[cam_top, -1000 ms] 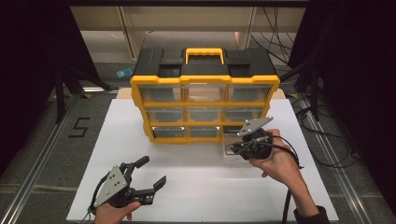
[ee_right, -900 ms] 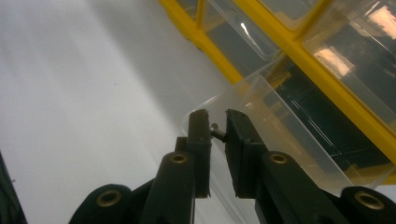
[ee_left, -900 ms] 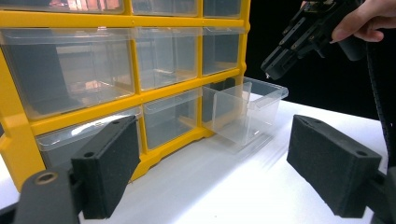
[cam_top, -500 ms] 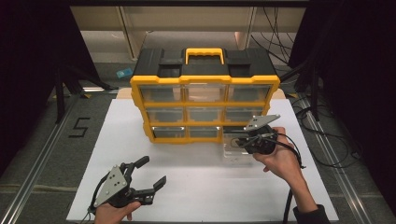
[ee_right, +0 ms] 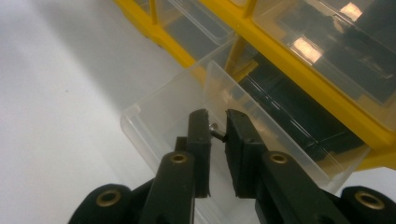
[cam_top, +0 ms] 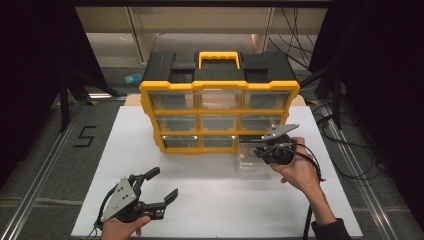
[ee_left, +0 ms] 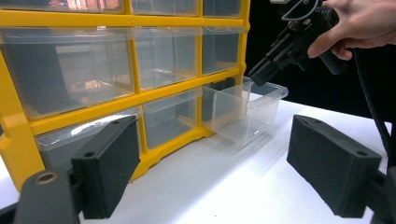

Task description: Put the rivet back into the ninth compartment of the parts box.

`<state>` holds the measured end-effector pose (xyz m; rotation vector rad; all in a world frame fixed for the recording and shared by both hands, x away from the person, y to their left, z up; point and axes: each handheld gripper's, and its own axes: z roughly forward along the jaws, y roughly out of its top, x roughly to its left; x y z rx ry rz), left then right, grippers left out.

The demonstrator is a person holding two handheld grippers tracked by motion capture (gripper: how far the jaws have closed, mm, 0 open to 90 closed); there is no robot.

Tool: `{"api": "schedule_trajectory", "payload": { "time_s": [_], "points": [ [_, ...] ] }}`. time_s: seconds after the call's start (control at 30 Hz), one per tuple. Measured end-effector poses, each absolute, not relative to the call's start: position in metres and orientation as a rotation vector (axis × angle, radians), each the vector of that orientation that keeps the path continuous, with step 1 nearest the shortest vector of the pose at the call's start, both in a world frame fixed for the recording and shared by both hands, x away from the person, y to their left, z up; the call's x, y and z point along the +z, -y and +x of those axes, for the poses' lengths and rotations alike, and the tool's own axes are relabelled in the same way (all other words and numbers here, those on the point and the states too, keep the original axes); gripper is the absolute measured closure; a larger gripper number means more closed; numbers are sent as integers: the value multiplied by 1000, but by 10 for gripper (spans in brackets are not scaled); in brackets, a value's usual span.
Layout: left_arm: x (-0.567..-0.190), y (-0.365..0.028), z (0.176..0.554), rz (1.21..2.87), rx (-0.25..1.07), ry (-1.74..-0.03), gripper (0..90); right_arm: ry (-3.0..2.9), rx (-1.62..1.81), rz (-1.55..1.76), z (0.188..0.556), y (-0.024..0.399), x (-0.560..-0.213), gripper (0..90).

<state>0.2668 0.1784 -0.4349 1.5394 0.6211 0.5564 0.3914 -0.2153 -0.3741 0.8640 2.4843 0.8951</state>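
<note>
Now the right gripper is clenched on a small screw just above the pulled-out clear drawer, so it should next release it inside, while the left gripper rests released.

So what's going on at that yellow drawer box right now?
Right gripper shut on a small screw over the pulled-out clear drawer. Left gripper open, idle. Nothing in the way.

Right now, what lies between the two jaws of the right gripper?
In the right gripper view, the right gripper pinches a small metal screw between its pads, directly above the pulled-out clear drawer of the yellow organizer.
</note>
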Motion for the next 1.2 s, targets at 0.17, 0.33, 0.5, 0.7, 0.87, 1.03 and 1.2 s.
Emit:
{"api": "schedule_trajectory", "payload": {
  "time_s": [0.17, 0.33, 0.5, 0.7, 0.87, 1.03, 1.2],
  "points": [
    [-435, -178, 267, 1541, 556, -620, 165, -2479, 891, 874, 393, 213, -379, 808],
    [-435, -178, 267, 1540, 556, -620, 165, -2480, 898, 859, 393, 210, -380, 806],
    [-435, -178, 267, 1542, 556, -620, 165, -2488, 896, 880, 394, 207, -384, 802],
    [-435, -178, 267, 1542, 555, -619, 165, -2514, 877, 870, 395, 206, -386, 763],
    [-435, -178, 267, 1541, 557, -619, 165, -2477, 894, 889, 394, 204, -385, 595],
    [-435, -178, 267, 1541, 556, -619, 165, -2442, 932, 912, 390, 201, -378, 481],
    [-435, -178, 267, 1541, 556, -618, 165, -2455, 963, 894, 388, 199, -375, 448]
  ]
}}
